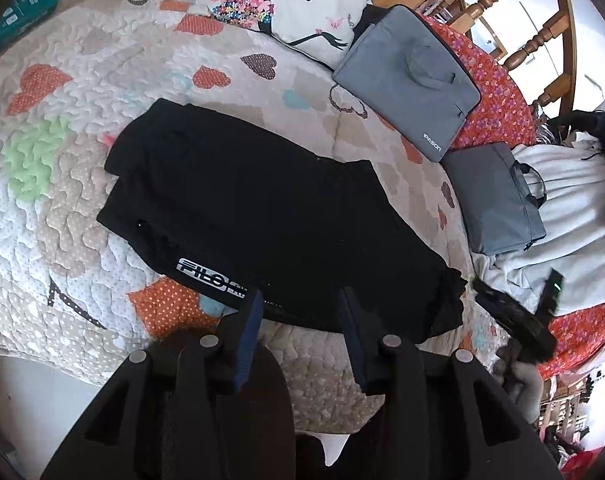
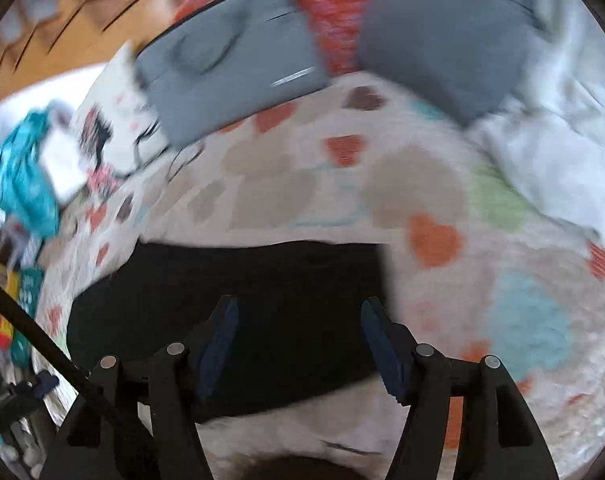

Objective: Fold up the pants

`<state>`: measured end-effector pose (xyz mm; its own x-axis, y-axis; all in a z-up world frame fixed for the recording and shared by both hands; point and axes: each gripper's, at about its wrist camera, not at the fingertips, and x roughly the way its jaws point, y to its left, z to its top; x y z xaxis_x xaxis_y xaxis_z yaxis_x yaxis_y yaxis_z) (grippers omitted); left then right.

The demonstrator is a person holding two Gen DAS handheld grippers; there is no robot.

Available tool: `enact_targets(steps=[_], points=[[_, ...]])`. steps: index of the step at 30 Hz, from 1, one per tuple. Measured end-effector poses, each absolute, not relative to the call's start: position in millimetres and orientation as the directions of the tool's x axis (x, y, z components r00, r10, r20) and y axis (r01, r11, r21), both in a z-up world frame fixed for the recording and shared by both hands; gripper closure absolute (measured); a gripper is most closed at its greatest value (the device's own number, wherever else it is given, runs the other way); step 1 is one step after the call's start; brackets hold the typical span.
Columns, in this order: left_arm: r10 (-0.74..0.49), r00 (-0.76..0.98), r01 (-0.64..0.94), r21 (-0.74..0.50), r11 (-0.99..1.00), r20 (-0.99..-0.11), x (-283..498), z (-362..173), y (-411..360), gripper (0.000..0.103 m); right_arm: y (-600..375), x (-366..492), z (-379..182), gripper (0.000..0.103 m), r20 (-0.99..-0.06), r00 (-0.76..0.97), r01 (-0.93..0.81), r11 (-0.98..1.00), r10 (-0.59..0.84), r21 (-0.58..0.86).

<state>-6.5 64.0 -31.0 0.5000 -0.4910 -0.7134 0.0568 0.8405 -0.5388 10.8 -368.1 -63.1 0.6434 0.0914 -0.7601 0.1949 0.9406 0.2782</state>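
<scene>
The black pants lie on the bed, on its heart-patterned quilt, close to the near edge of the bed. They look already folded at least once: layered edges show at the far left end, a white logo sits on the near side, and a bunched end points toward the right. By my reading the fold is partly made and another fold, or a tidy-up, remains.

The left gripper hangs just over the near edge of the pants with its jaws spread wide and nothing between them. The right gripper is likewise wide open and empty, poised above the dark cloth; that view is smeared with motion blur, so whether its tips touch the fabric cannot be told. In the left view the right gripper shows just beyond the bunched end.

Two grey laptop bags rest toward the far right of the bed, beside a printed pillow and a white garment, all apart from the pants.

The next move likely calls for each gripper to close on an end or edge of the stacked layers, catching every layer together, then carry one end over the other so the edges line up. The bunched right end may need smoothing first.
</scene>
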Motion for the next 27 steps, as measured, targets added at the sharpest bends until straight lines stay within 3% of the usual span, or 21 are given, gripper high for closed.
enact_targets(steps=[4,5,7,10,13,15,19,22,25,27], points=[[-0.49,0.511,0.042,-0.549,0.835,-0.706,-9,-29,71,0.063,-329,43,-86,0.036,-0.827,0.558,0.204,0.978,-0.076,0.048],[-0.492,0.512,0.04,-0.552,0.833,-0.704,-9,-29,74,0.063,-322,46,-95,0.048,-0.825,0.539,0.2,0.977,-0.169,-0.069],[-0.495,0.516,0.038,-0.558,0.829,-0.699,-10,-29,78,0.063,-321,38,-100,0.076,-0.823,0.545,0.167,0.983,-0.158,-0.078],[-0.498,0.527,0.038,-0.566,0.824,-0.689,-9,-31,83,0.063,-336,14,-88,0.086,-0.807,0.574,0.182,0.982,-0.14,-0.041],[-0.515,0.52,0.042,-0.582,0.812,-0.682,-6,-36,82,0.062,-367,-13,-79,0.086,-0.795,0.596,0.239,0.97,-0.113,0.041],[-0.523,0.507,0.046,-0.584,0.81,-0.685,-4,-39,79,0.062,-390,-28,-86,0.08,-0.808,0.583,0.29,0.951,-0.086,0.108],[-0.523,0.496,0.04,-0.584,0.811,-0.693,-3,-42,78,0.062,-428,-54,-111,0.077,-0.854,0.496,0.434,0.897,-0.16,0.084],[-0.513,0.504,0.027,-0.581,0.814,-0.695,-2,-42,80,0.06,-443,-76,-102,0.077,-0.831,0.519,0.512,0.851,-0.199,0.117],[-0.511,0.499,0.023,-0.58,0.815,-0.699,-1,-43,76,0.059,-428,-74,-69,0.077,-0.755,0.641,0.43,0.88,-0.139,0.203],[-0.515,0.494,0.031,-0.578,0.815,-0.7,-2,-42,72,0.059,-411,-56,-58,0.071,-0.716,0.697,0.289,0.897,0.042,0.334]])
